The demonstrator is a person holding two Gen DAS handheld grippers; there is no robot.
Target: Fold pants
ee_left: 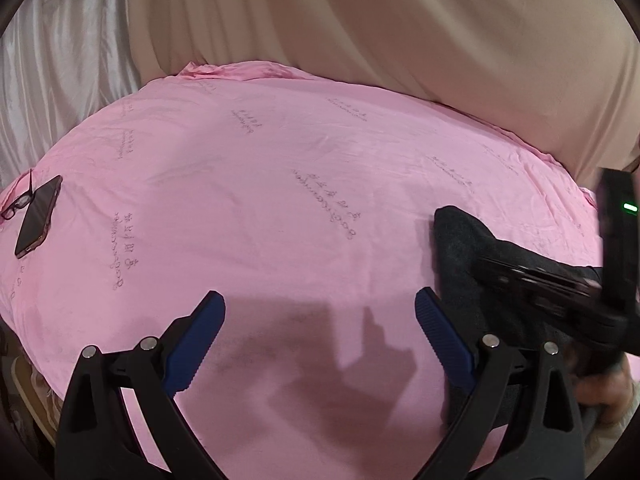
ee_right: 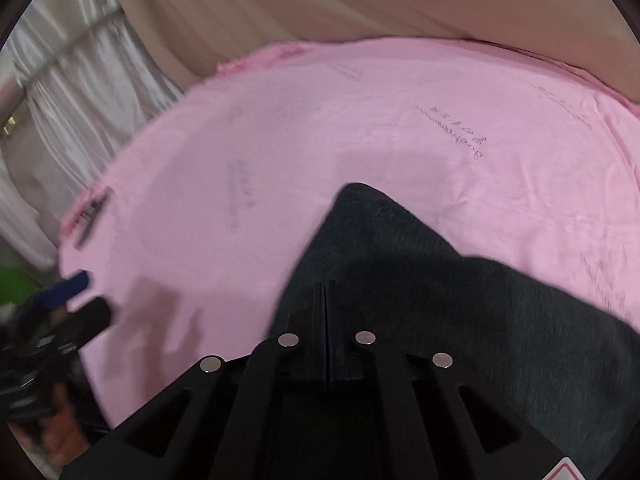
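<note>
A pink sheet (ee_left: 280, 200) printed with faint lines of script fills the middle of both wrist views, spread over a bed, with a beige curtain (ee_left: 440, 32) across the top of the frame and a shiny white curtain (ee_left: 60, 72) at upper left. Dark grey pants (ee_right: 460, 288) lie on the sheet at the lower right of the right wrist view, one corner pointing up toward the centre of the frame; in the left wrist view the same cloth sits at right of centre. The right gripper (ee_right: 328, 292) rises from the bottom centre of its own view with its black fingers pressed together, closed on the pants fabric at their tips. The left gripper (ee_left: 320, 312), at the bottom of its view, stands wide open, its blue pads (ee_left: 200, 344) apart over bare sheet with nothing between them; its shadow falls on the pink cloth just below. A dark phone (ee_left: 39, 216) lies at the left edge of the left wrist view, with a pair of glasses (ee_left: 18, 204) touching its upper left side
</note>
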